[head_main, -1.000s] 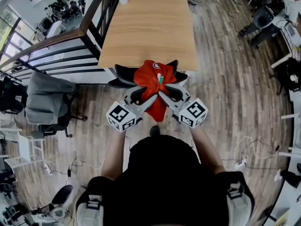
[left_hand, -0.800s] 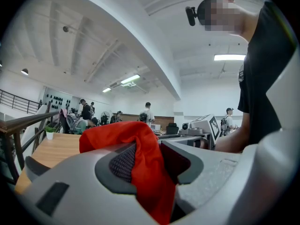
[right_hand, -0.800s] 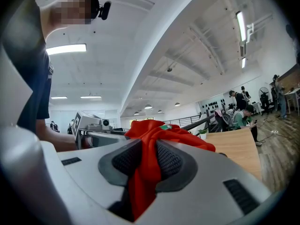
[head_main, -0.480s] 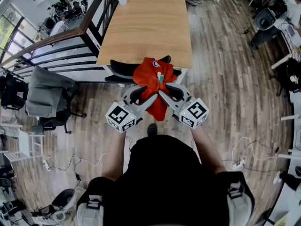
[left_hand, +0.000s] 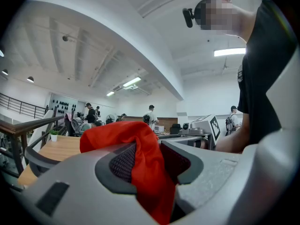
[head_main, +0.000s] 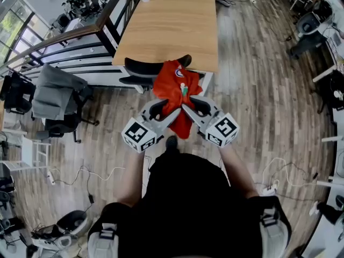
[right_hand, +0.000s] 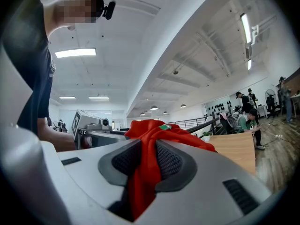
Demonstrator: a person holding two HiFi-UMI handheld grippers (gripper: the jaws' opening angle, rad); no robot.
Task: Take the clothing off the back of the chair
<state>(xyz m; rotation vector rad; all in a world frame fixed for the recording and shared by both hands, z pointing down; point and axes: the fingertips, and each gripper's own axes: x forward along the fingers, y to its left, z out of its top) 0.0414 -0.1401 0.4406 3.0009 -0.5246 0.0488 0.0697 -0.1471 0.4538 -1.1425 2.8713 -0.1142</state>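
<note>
L tongs [head_main: 173, 110] & R tongs [head_main: 186, 109] each clamp a fold of the red garment [head_main: 173, 85], tips close together, holding it bunched just beside the chair [head_main: 141, 69] back, prob. so it lifts off w/o snagging.

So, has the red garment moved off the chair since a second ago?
Yes. The red garment has shifted rightward off the black chair, toward the person; it only overlaps the chair's right end.
</note>
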